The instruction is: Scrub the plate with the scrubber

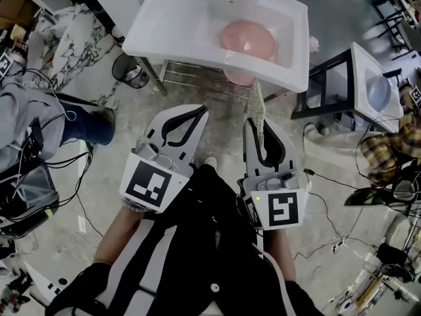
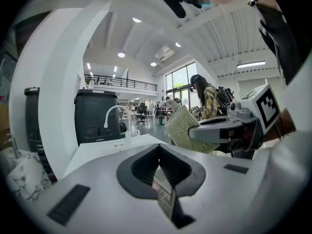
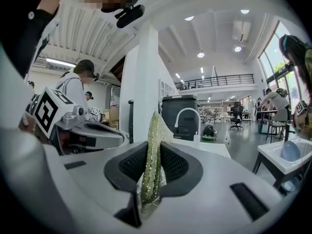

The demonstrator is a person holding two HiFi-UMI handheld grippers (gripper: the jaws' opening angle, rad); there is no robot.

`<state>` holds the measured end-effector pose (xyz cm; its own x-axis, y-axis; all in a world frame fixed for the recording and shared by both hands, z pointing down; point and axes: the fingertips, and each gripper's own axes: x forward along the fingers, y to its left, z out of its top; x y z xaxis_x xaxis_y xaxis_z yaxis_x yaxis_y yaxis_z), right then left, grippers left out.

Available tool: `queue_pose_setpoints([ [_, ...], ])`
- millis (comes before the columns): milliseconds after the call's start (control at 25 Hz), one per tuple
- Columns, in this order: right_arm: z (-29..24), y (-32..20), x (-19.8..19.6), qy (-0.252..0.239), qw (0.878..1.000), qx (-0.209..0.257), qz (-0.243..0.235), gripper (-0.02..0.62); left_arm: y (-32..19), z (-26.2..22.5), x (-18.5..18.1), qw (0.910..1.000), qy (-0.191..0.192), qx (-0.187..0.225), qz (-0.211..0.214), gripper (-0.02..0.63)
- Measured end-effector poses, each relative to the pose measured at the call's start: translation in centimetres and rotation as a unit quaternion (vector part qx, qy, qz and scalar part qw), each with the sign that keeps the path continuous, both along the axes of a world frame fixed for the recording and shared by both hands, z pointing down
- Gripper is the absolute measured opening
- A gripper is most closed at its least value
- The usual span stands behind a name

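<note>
A pink plate (image 1: 248, 39) lies in the basin of the white sink (image 1: 158, 28) ahead of me. My right gripper (image 1: 258, 122) is shut on a green, glittery mesh scrubber (image 1: 256, 107), which stands on edge between the pads (image 3: 153, 155) and pokes past the tips toward the sink's front rim. The left gripper (image 1: 196, 113) is shut with nothing in it, level with the right one and short of the sink. From the left gripper view the scrubber (image 2: 182, 128) shows as a flat square pad in the right gripper (image 2: 222, 126). The plate is hidden in both gripper views.
A black bin (image 1: 131, 72) stands under the sink's left side. A smaller white basin (image 1: 360, 64) on a dark frame holds a bluish bowl (image 1: 379, 88) at the right. Cables trail across the floor. One person sits at the left (image 1: 33, 117), another at the right (image 1: 388, 147).
</note>
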<state>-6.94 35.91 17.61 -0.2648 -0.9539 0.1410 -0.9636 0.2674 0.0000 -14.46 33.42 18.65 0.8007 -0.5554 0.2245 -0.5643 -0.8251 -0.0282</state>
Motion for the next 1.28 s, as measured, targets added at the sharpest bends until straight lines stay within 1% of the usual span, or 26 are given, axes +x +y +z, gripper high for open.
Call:
queue_pose_setpoints([
  [400, 0.5, 0.2, 2.4, -0.003, 1.000, -0.010, 0.000, 0.071, 0.2, 0.0, 1.8, 1.0000, -0.002, 0.003, -0.008, -0.002],
  [920, 0.7, 0.6, 4.6, 0.002, 1.000, -0.002, -0.019, 0.071, 0.7, -0.2, 3.7, 0.9992, 0.005, 0.006, -0.038, -0.002],
  [1080, 0.8, 0.7, 5.2, 0.006, 1.000, 0.002, -0.026, 0.071, 0.8, -0.2, 3.9, 0.9986, 0.007, 0.010, -0.052, -0.002],
  [1280, 1.0, 0.7, 5.8, 0.009, 1.000, 0.003, -0.028, 0.071, 1.0, 0.0, 4.2, 0.9982, 0.007, 0.013, -0.058, -0.002],
])
